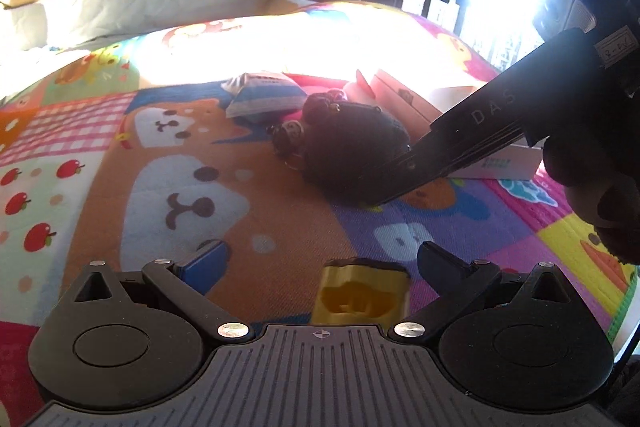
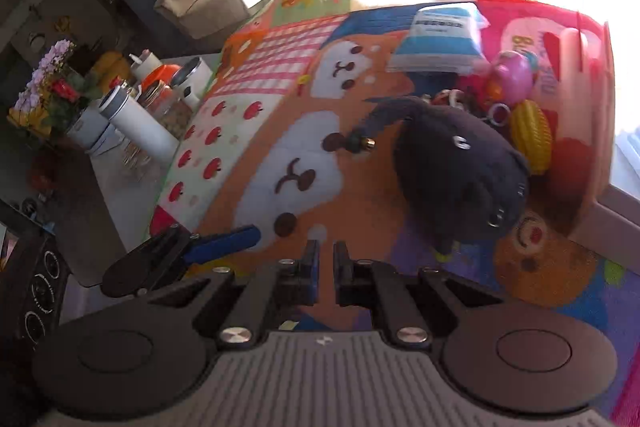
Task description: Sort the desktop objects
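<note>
Ahead of my right claw [image 2: 326, 263], which is pinched shut on nothing, the dark soft plush toy [image 2: 456, 171] lies on the colourful play mat [image 2: 304, 147]. My left claw [image 1: 320, 259] is spread wide, empty. Beyond, the blue-and-white packet [image 2: 440, 39] and yellow ridged toy [image 2: 532, 135] wait unsorted. Most sorting looks left.

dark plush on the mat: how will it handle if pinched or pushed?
The dark plush looks soft and rounded, so it would probably squash under a pinch. Its thin tail would likely dangle. On the flat mat it should slide or flop, not roll.

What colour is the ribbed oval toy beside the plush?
Yellow; right wrist view shows it best.
</note>
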